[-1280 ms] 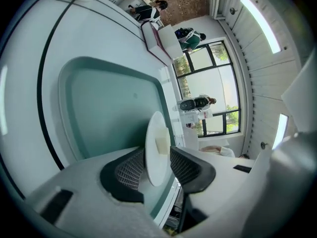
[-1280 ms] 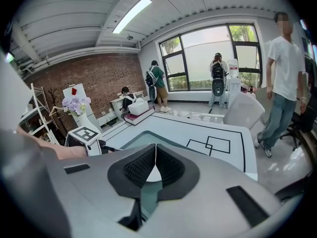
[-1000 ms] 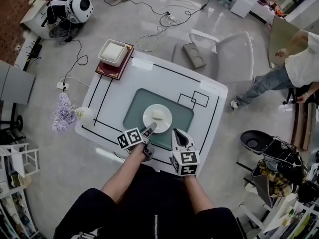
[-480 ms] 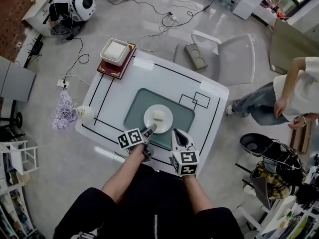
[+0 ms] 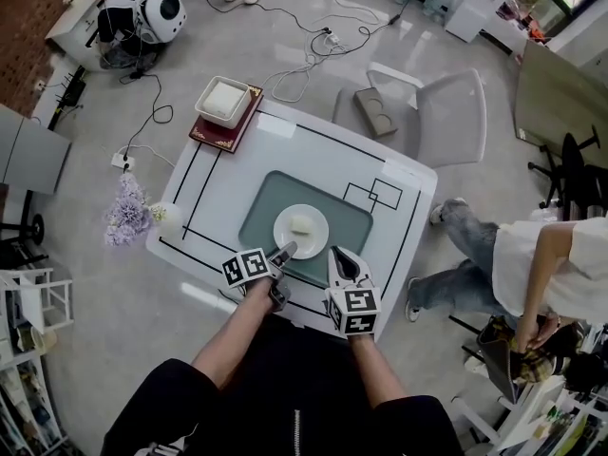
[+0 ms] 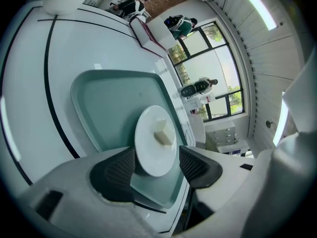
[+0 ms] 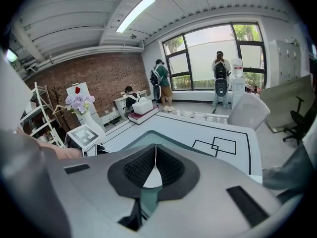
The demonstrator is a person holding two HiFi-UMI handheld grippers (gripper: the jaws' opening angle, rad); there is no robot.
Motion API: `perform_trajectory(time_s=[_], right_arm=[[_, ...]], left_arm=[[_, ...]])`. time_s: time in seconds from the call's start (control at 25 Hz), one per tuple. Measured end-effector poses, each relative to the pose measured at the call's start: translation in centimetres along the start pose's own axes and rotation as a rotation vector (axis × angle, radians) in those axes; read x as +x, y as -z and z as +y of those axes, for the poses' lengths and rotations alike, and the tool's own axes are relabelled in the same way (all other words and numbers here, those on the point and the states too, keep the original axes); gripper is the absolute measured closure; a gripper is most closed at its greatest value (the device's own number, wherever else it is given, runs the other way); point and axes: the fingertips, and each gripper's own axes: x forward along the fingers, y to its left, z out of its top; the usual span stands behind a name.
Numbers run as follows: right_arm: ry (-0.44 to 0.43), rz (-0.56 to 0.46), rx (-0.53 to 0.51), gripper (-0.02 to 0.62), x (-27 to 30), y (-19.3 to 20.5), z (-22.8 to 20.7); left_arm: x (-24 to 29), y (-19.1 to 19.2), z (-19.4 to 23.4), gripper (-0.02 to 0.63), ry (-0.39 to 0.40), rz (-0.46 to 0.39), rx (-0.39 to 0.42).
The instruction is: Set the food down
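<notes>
A bright workroom with a grey floor strewn with cables, seen from above, holds a white worktop [image 5: 218, 188] marked with black lines. At its far left edge stands a vase of lilac flowers [image 5: 125, 218], and at the far corner a white box sits on a dark red book [image 5: 223, 103]. In the middle lies a grey-green mat [image 5: 261, 212] carrying a white plate [image 5: 313, 234], flat on the mat, with a pale block of food [image 5: 301, 223] at its centre. The left hand-held gripper [image 5: 285, 250] points at the plate's near rim, jaws spread wide and gripping nothing. The right hand-held gripper [image 5: 335, 252] hovers just beside it, jaws pressed together and empty. The food looks already set down, with only pulling away left. No brand or writing can be read. Further right are a white chair [image 5: 446, 112] and a bending person [image 5: 532, 269].
</notes>
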Motion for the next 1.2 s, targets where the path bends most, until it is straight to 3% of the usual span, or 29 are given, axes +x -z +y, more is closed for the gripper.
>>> perform_trajectory(time_s=[0.16,0.24,0.44,0.56,0.68,0.84,0.96,1.2], right_arm=[[0.001,-0.001,0.001,0.584,-0.1,0.0,0.1],[0.002,-0.003,0.001,0.584,-0.1,0.0,0.2],[0.002,-0.011,0.003,0.584,-0.2,-0.3,0.1],[-0.004,-0.018,-0.002,0.584,-0.2,-0.6,0.4],[-0.007,-0.022,-0.007,0.584,-0.2,-0.9,0.6],[-0.011,-0.034,-0.017,0.584,-0.6,-1.5,0.7],[-0.013,-0.051,-0.021,0.584,-1.1,-2.2,0.8],[-0.019,-0.1,-0.022,0.584,-3.3,-3.6,1.2]], left_arm=[[-0.2,0.5,-0.9,0.34,-0.033,0.084,0.224],[-0.4,0.6,-1.4,0.339,-0.04,0.106,0.292],[-1.1,0.4,-1.4,0.339,-0.029,0.098,0.264],[-1.8,-0.2,-2.1,0.339,-0.019,0.066,0.298],[-2.5,-0.7,-4.0,0.347,0.043,0.033,0.347],[-4.1,-1.2,-7.1,0.455,0.087,-0.015,0.503],[-5.4,-1.8,-8.9,0.577,0.096,-0.064,0.649],[-8.4,-1.9,-12.5,0.601,0.131,-0.14,0.903]])
